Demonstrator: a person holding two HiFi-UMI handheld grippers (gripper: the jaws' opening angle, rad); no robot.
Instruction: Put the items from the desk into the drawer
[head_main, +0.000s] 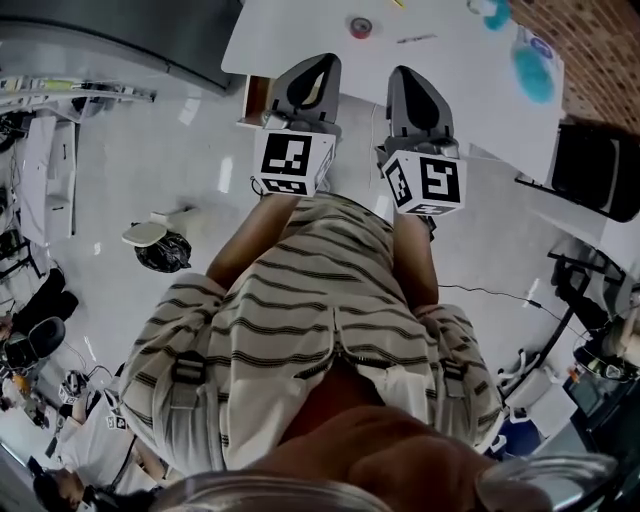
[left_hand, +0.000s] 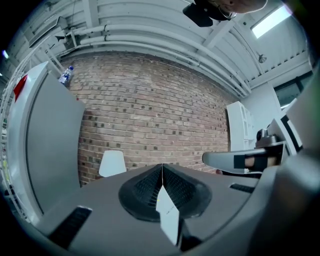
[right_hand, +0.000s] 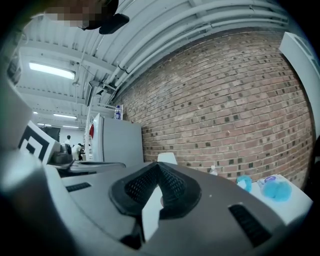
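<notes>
Only the head view shows the white surface (head_main: 300, 30) from above, at 12 o'clock ahead of both grippers. On it lie a red tape roll (head_main: 360, 27), a pen (head_main: 415, 39) just to its right and, out at 1 o'clock, a blue bag (head_main: 533, 72) and a smaller blue thing (head_main: 495, 12). We cannot pick out the drawer for certain. The left gripper (head_main: 318, 65) and right gripper (head_main: 410, 75) point side by side at the surface's near edge, short of the items.

Their own views show what the head view does not: each gripper is closed with nothing between its jaws. Beyond them stand a brick wall (left_hand: 160, 105), a white cabinet (right_hand: 117, 142) with a bottle (left_hand: 66, 74) on top, and a white chair (left_hand: 111, 162). The bag's label is too blurred to read.
</notes>
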